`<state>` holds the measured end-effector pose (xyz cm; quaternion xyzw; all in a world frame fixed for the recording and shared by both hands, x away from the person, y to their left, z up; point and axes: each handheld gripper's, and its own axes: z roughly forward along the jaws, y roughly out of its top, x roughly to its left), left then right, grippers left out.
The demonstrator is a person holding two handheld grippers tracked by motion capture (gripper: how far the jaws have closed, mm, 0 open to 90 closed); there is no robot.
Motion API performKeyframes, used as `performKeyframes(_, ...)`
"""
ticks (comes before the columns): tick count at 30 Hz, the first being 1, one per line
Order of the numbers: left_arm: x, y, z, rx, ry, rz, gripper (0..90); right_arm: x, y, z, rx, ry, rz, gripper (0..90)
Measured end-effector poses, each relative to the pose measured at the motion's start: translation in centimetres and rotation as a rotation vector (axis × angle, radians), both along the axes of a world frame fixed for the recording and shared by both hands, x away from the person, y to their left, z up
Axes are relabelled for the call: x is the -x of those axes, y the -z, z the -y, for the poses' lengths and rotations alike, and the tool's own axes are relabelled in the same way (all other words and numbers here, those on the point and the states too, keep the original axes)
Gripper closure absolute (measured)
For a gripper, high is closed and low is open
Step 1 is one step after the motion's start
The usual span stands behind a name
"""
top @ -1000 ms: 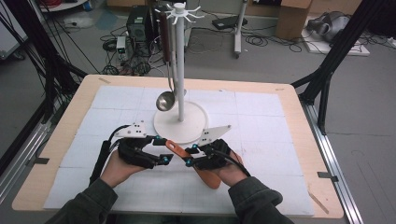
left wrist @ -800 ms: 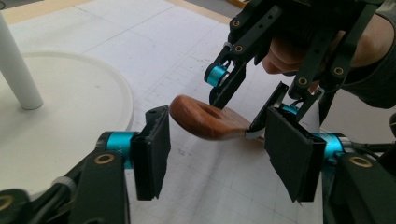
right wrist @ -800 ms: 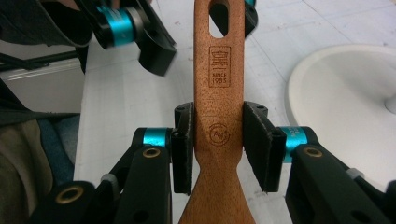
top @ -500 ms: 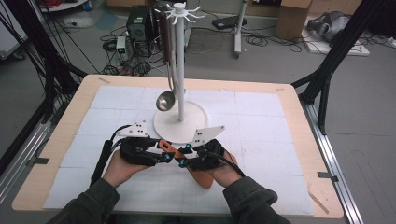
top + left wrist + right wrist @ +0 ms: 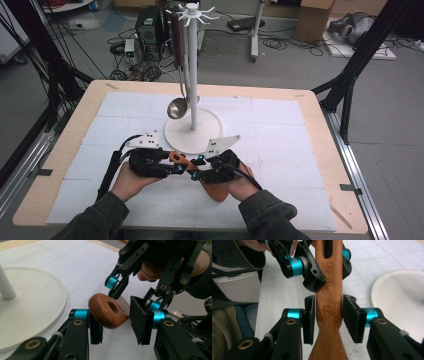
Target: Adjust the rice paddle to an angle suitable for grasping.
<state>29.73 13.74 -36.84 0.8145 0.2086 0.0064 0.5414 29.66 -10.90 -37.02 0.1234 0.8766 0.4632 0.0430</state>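
The right tongs (image 5: 329, 320) clamp the neck of a wooden spatula (image 5: 329, 302). The left tongs (image 5: 117, 326) bracket its holed handle end, one pad touching and the other apart, so not yet closed. The spatula spans between both tongs above the worktop (image 5: 280, 130). If the right lets go early, the handle could pivot and drop.

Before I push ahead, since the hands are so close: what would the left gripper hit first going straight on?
Likely the wooden handle between its jaws, then the right gripper just behind it; depth is hard to judge.
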Motion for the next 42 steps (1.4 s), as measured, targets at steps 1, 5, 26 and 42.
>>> performKeyframes(1, 0.0, 0.0, 0.0, 0.0, 0.003, 0.003, 64.1, 0.0, 0.0, 0.0, 0.005, -0.004, -0.007, 62.7)
performKeyframes(5, 0.1, -0.1, 0.0, 0.01, 0.012, -0.002, 66.4, -0.2, 0.3, 0.1, 0.021, -0.016, -0.025, 62.0)
performKeyframes(26, 0.5, -0.6, -0.2, 0.042, 0.044, 0.017, 62.9, -0.8, -0.5, 1.2, -0.006, -0.076, -0.089, 78.2)
performKeyframes(42, 0.9, -1.1, -1.0, 0.007, 0.032, 0.039, 55.8, -1.3, -1.9, 2.4, -0.076, -0.038, -0.092, 82.3)
